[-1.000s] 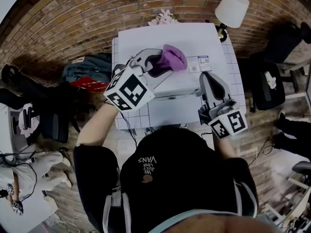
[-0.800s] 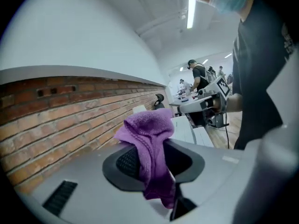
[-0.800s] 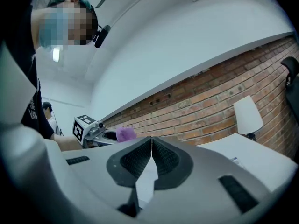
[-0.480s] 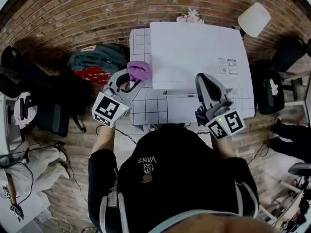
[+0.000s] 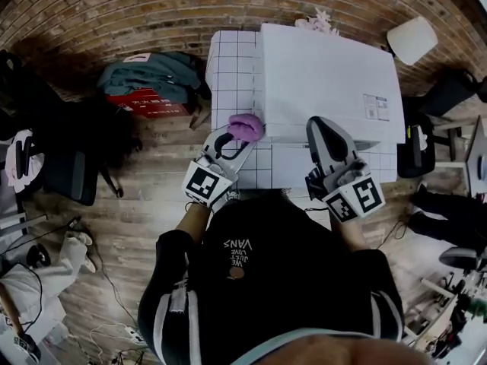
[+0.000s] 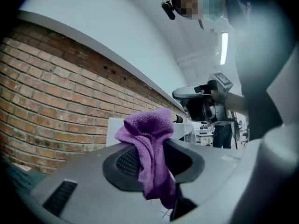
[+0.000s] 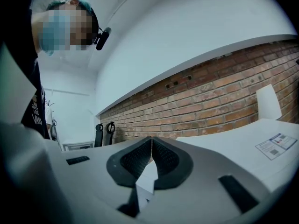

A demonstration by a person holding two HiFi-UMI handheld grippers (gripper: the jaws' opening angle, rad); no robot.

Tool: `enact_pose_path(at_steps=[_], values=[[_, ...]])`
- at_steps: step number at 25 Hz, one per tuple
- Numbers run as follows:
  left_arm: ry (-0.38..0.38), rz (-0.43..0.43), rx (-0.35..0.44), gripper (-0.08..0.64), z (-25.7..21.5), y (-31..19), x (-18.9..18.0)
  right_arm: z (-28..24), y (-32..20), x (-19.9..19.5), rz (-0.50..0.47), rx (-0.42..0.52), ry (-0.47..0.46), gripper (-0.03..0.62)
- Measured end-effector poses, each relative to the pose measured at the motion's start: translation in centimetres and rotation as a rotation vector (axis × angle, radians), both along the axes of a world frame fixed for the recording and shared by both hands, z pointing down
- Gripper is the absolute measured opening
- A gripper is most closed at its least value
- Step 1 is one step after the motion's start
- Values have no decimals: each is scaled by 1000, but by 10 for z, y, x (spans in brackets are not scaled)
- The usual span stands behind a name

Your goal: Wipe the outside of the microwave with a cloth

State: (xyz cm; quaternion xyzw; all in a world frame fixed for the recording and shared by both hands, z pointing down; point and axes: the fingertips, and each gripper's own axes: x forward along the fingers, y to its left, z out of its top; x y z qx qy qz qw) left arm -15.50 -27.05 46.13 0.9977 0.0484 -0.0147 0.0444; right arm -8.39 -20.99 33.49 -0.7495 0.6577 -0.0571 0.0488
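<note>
Left claw (image 5: 237, 137) is clamped on a purple cloth (image 5: 245, 125). In the left gripper view the cloth is bunched up above the pads and hangs down between them. From the head view it sits right at the front left corner of the white microwave (image 5: 327, 74). Can't tell if it's actually pressing on the side panel.

Right claw (image 7: 150, 158) is fully closed, pads together with nothing in them, and it hovers over the microwave's front edge.

The microwave sits on a white grid-tiled tabletop (image 5: 230, 71) pushed up to a red brick wall (image 5: 137, 10), with a label sticker (image 5: 375, 106) on its top near the right side. A white lampshade (image 5: 412, 39) is off to the right. The wooden floor (image 5: 144, 226) is pretty cluttered, with a grey-teal backpack (image 5: 148, 76) left of the tabletop and a black office chair (image 5: 65, 175) further left.
</note>
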Motion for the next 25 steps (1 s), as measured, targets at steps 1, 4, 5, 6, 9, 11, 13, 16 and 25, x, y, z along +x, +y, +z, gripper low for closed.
enact_pose_path(at_steps=[1, 4, 5, 6, 9, 11, 13, 16, 25], values=[[6, 6, -16, 130, 3, -1, 4, -1, -1, -1, 3, -7, 5, 0], [30, 19, -27, 130, 4, -15, 19, -2, -4, -1, 17, -17, 15, 0], [36, 19, -28, 130, 3, -22, 26, -1, -5, 0, 21, -19, 17, 0], [41, 18, -25, 130, 2, -30, 33, -1, -5, 0, 25, -23, 18, 0], [49, 6, -16, 130, 2, -56, 56, 0, -6, 1, 30, -34, 21, 0], [52, 1, -13, 130, 4, -75, 76, 1, -5, 1, 33, -38, 22, 0], [51, -5, -19, 130, 5, -97, 97, 1, -5, 1, 35, -42, 23, 0], [46, -31, -38, 130, 6, -130, 130, 4, -3, 2, 35, -57, 24, 0], [8, -100, -66, 130, 7, -190, 185, 6, 6, 7, 63, -65, 3, 0]])
